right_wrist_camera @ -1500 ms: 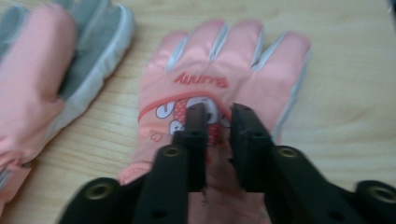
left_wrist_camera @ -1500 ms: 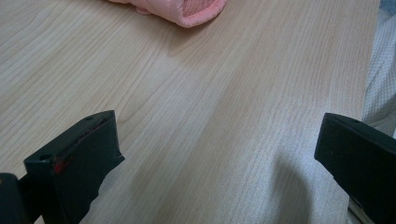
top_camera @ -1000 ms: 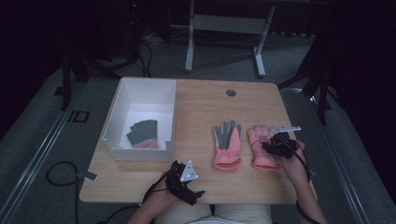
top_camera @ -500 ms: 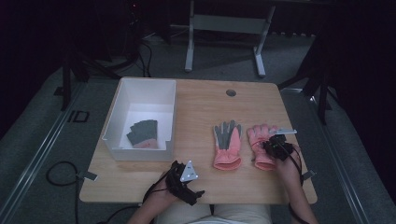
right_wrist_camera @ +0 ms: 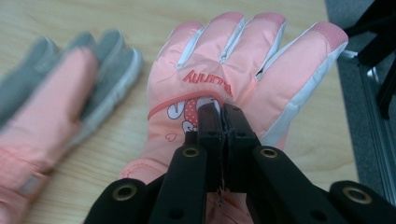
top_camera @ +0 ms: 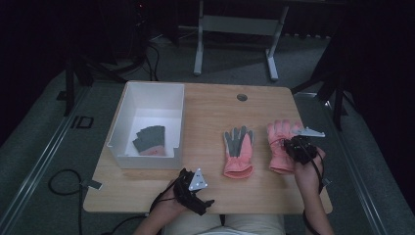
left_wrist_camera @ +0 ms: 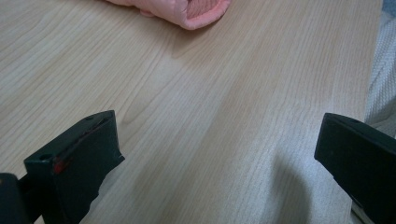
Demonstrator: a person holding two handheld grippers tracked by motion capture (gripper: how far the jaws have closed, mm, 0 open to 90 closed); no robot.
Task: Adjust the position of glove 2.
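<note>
Our right gripper [right_wrist_camera: 218,116] has just been closing its jaws and now pinches the back fabric of the pink glove [right_wrist_camera: 243,70] at the table's [top_camera: 215,110] right side. Beside it lies the grey-palmed glove [top_camera: 238,152]. Our left gripper [left_wrist_camera: 215,154] rests wide open over bare wood.

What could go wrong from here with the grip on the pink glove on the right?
1. The right hand-held gripper is shut on only a pinch of fabric on the back of the pink glove, so the slick shell may slip out as it lifts.
2. The glove with the grey palm lies close beside it and could be dragged or knocked on the way to the white bin.
3. The left hand-held gripper sits open and apart, giving no support.
</note>
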